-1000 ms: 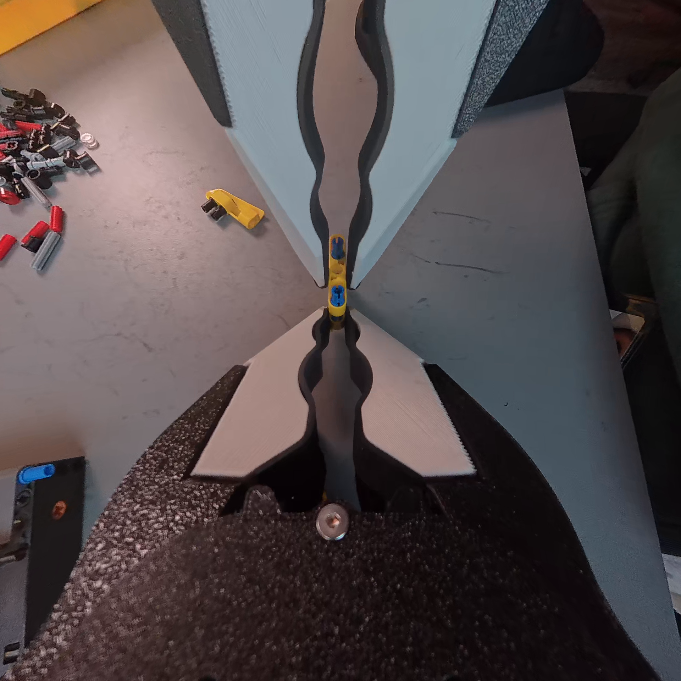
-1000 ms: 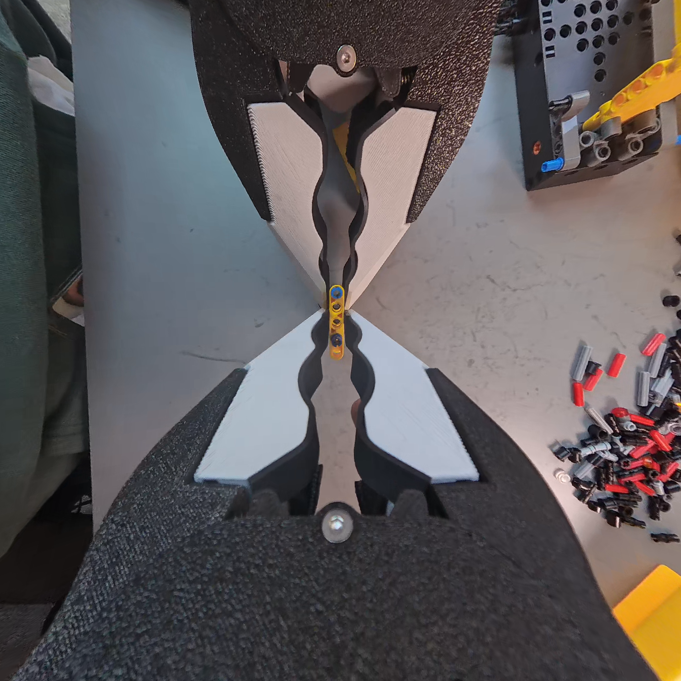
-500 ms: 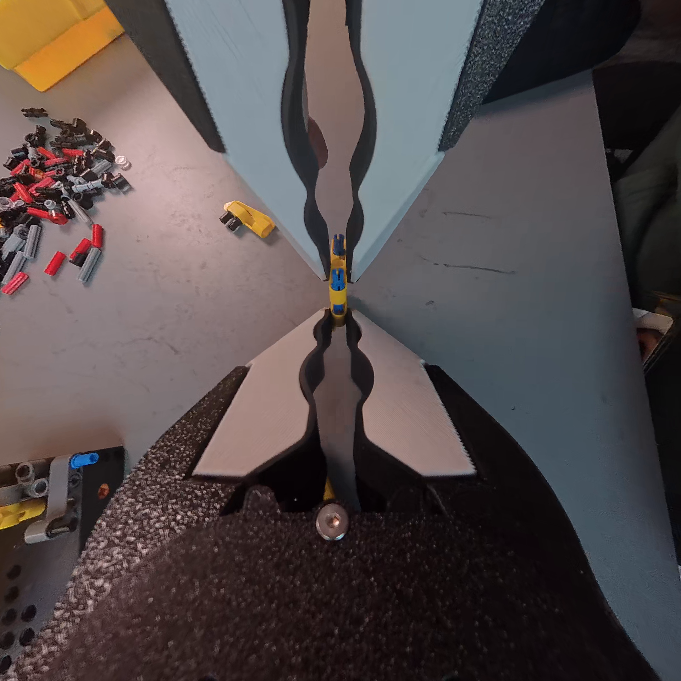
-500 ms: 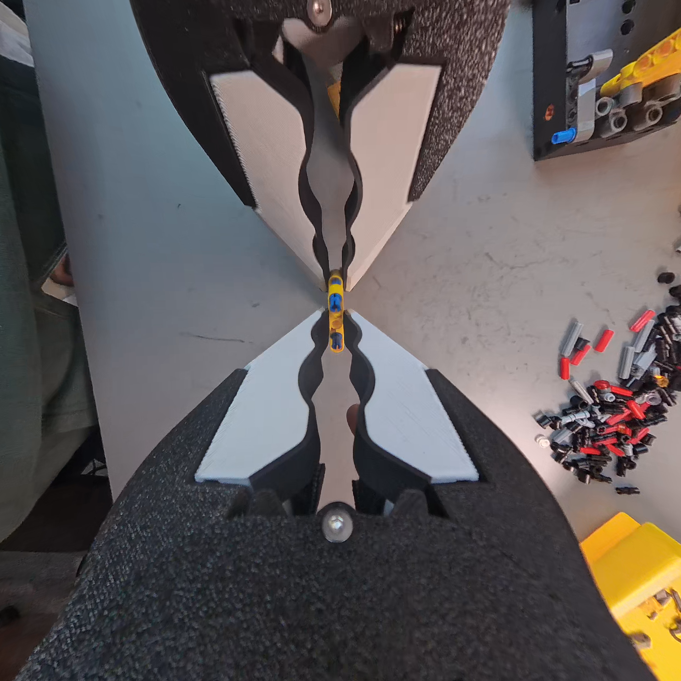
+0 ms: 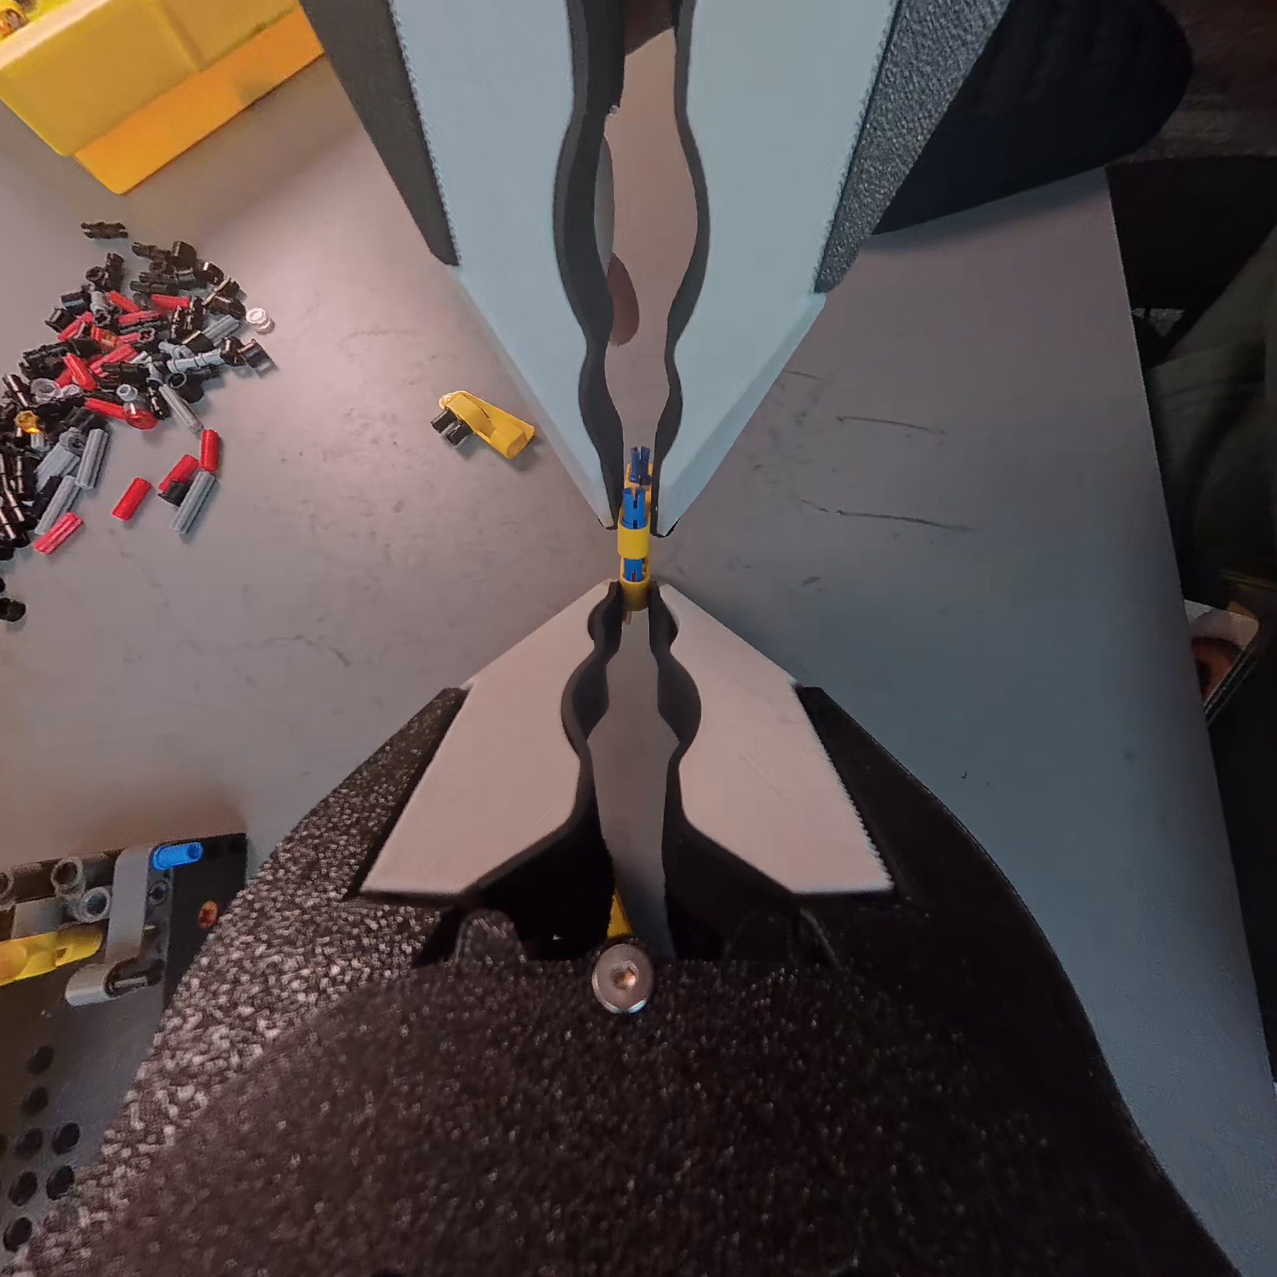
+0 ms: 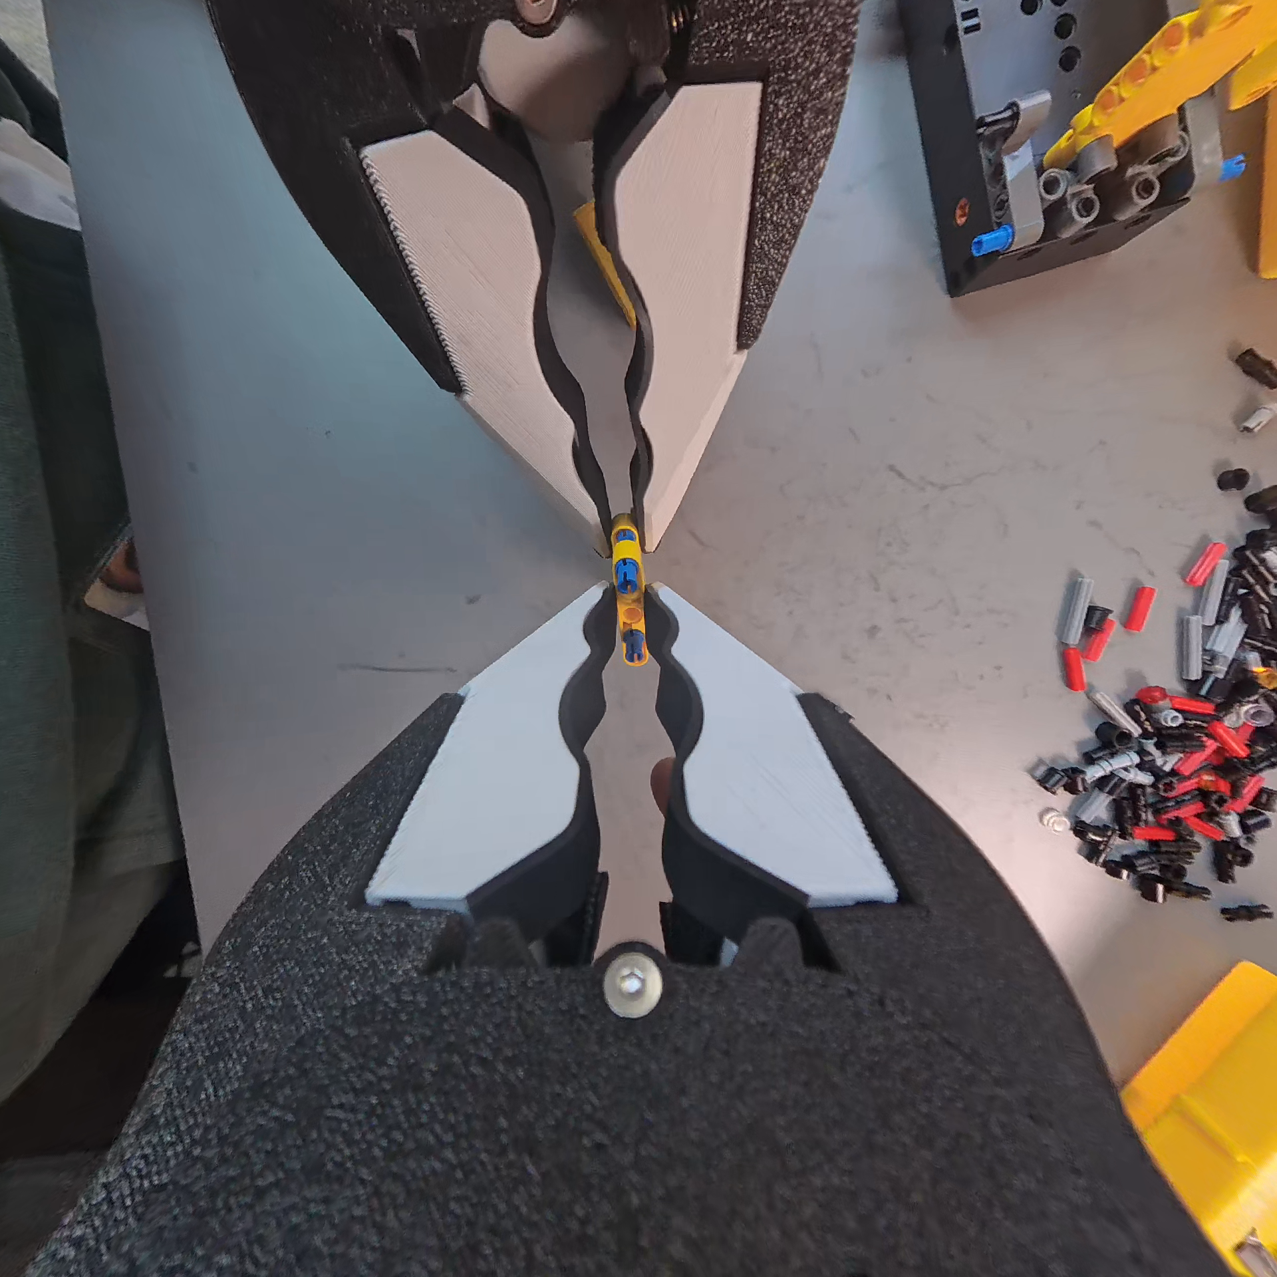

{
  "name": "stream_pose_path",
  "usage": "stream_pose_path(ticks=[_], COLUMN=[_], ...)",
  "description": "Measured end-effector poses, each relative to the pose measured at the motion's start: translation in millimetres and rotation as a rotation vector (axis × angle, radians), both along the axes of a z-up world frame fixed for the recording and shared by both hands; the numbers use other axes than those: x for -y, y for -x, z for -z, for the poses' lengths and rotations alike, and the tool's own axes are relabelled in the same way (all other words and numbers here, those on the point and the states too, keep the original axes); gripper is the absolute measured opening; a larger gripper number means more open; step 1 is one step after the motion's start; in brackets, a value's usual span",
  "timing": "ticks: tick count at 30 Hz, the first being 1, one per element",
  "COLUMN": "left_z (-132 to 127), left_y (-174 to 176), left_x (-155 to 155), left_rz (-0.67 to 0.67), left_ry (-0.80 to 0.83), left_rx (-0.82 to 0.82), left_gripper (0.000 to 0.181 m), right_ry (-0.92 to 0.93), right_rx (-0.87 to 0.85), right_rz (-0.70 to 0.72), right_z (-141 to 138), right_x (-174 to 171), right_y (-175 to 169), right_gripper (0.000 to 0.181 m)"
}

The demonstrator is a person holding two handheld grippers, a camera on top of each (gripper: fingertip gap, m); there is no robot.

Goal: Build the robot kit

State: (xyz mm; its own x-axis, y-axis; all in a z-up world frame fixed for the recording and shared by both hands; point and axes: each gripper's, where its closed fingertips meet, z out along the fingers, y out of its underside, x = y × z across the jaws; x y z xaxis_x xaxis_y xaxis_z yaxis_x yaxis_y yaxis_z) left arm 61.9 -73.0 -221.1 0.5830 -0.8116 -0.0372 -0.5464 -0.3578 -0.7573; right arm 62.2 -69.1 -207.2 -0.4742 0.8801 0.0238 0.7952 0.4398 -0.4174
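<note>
yellow bin (image 5: pixel 138 90) now in view; both grippers' fingers (image 5: pixel 539 753) clenched on yellow beam (image 5: pixel 634 553), tip to tip

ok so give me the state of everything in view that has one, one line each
left hand-held gripper: shut on one end of the yellow beam
right hand-held gripper: shut on the other end of the yellow beam
yellow beam: held off the table between both tips, blue pins seated in its holes
yellow piece: lying loose on the table
pile of small parts: scattered, untouched
black block: resting on the table with parts attached
</note>
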Motion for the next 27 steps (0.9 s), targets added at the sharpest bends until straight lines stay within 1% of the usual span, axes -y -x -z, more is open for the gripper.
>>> stream_pose_path(ticks=[9,17,19,24,27], left_z=[0.5,0.3,-0.1,-0.5,-0.5], left_y=[-0.5,3.3,4.0,2.5,0.6], left_x=[-1.2,-1.9,-2.2,-1.0,0.5], left_rz=[-0.026,-0.049,-0.051,-0.036,-0.025], left_ry=[0.050,0.114,0.107,0.045,0.046], left_rx=[0.036,0.118,0.111,0.033,0.041], left_gripper=[0.004,0.004,0.004,0.003,0.003], right_ry=[-0.128,-0.086,-0.077,-0.011,0.010], right_rx=[0.110,0.173,0.170,0.180,0.202], right_rz=[-0.085,-0.088,-0.085,-0.071,-0.078], right_z=[0.9,1.7,1.8,2.1,2.1], right_x=[-1.8,-2.8,-3.0,-1.6,0.8], right_y=[0.0,5.7,6.7,4.3,2.0], right_gripper=[0.005,0.005,0.005,0.005,0.005])
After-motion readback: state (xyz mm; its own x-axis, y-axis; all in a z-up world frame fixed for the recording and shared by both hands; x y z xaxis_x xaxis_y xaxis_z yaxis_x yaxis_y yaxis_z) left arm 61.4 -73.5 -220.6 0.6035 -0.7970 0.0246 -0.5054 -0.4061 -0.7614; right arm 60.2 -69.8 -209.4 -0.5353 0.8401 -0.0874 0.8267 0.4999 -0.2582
